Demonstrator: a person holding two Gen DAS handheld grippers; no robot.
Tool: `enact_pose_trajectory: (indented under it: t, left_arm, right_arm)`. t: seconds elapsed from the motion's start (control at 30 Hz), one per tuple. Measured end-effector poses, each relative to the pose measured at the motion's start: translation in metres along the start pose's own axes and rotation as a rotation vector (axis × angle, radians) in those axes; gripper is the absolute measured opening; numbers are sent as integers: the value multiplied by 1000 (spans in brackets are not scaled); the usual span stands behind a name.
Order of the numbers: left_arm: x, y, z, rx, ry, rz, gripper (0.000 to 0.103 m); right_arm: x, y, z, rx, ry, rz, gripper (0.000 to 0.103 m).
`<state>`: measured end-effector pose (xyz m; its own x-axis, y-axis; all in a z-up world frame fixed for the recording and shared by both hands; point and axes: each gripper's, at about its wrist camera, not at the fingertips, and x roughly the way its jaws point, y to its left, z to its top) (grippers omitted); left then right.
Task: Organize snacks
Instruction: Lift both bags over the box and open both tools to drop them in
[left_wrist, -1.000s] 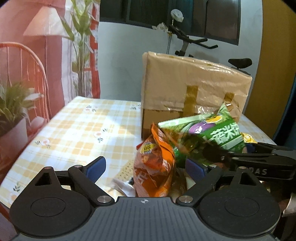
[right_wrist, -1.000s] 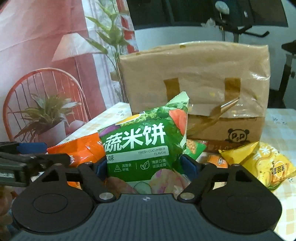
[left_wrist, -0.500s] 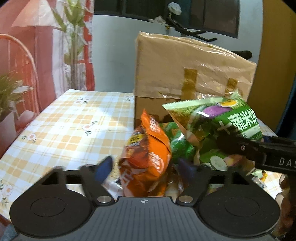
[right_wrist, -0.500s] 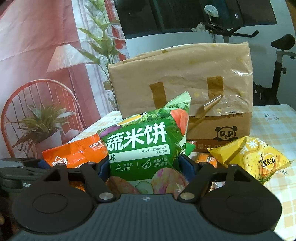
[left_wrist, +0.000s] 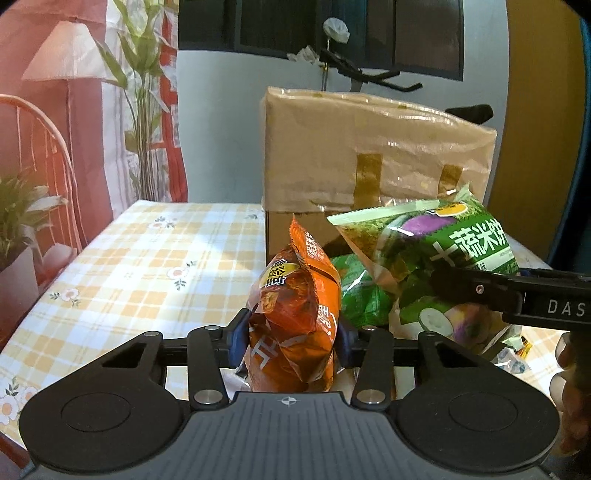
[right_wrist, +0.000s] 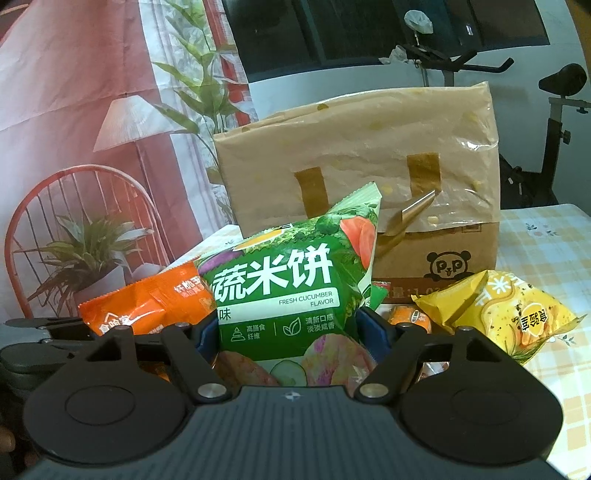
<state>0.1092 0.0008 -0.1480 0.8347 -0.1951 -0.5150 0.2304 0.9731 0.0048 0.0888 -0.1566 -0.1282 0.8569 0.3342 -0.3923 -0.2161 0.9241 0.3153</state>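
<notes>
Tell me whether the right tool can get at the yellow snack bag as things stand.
Probably not yet: the right tool is shut on the green rice cracker bag. The yellow snack bag lies uncovered to its right.

You face a table (left_wrist: 155, 258) in yellow-checked floral cloth, a taped cardboard box (right_wrist: 406, 192) standing on it, a yellow snack bag (right_wrist: 509, 314) lying just before the box, small orange packets (right_wrist: 408, 316) beside that bag.

orange packet (left_wrist: 293, 325) being shown | green packet (right_wrist: 291, 295) | yellow packet (right_wrist: 506, 314) | yellow-checked floral tablecloth (left_wrist: 147, 258) | brown box (left_wrist: 373, 155)
</notes>
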Motion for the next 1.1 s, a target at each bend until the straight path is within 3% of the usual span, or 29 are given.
enact_pose_trajectory:
  t: [0.23, 0.5, 0.7, 1.1]
  left_arm:
    - [-5, 2, 3, -15, -25, 1, 48]
    - [-20, 13, 18, -49, -110, 11, 48]
    - [-31, 20, 46, -88, -185, -9, 48]
    - [-30, 0, 108, -36, -265, -83, 48]
  right_arm:
    - [-7, -3, 0, 14, -35, -17, 76]
    - [-21, -11, 10, 19, -101, -45, 76]
    - [-38, -20, 24, 32, -168, -67, 76]
    - [-61, -33, 73, 16, -274, -101, 76]
